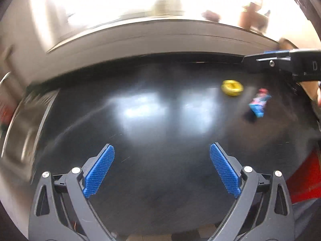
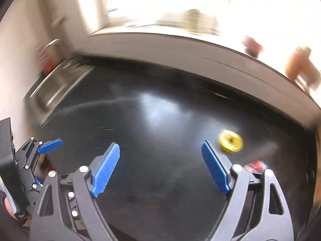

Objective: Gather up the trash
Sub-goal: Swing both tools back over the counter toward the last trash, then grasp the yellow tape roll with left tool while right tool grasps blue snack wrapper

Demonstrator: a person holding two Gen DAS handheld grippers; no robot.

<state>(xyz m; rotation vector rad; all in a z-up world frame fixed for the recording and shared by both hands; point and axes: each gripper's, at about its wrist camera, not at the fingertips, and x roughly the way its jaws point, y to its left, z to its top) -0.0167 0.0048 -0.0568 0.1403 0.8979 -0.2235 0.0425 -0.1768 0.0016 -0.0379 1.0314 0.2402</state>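
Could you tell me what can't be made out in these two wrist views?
- Blue and pink wrapper: motion-blurred in the left wrist view; in the right wrist view, mostly hidden behind the right tongs' arm.
- Yellow item: blurred in both views; what it is stays unclear.
- Windowsill objects: washed out by glare.

Two hand-held grippers of matching build. The left gripper (image 1: 162,153) has two dark grey plastic fingers with triangular cut-outs, jointed by linkage bars fastened with round silver screws (image 1: 76,170). Each finger ends in a bright blue pad (image 1: 99,171) with a finely ribbed, textured face, long and narrow with a tapered tip. The right gripper (image 2: 160,150) looks the same: grey skeletal fingers, silver screws (image 2: 84,168), blue ribbed pads (image 2: 215,167). Seen from the side, each gripper has a black boxy body behind the linkage. Blur hides finer markings.
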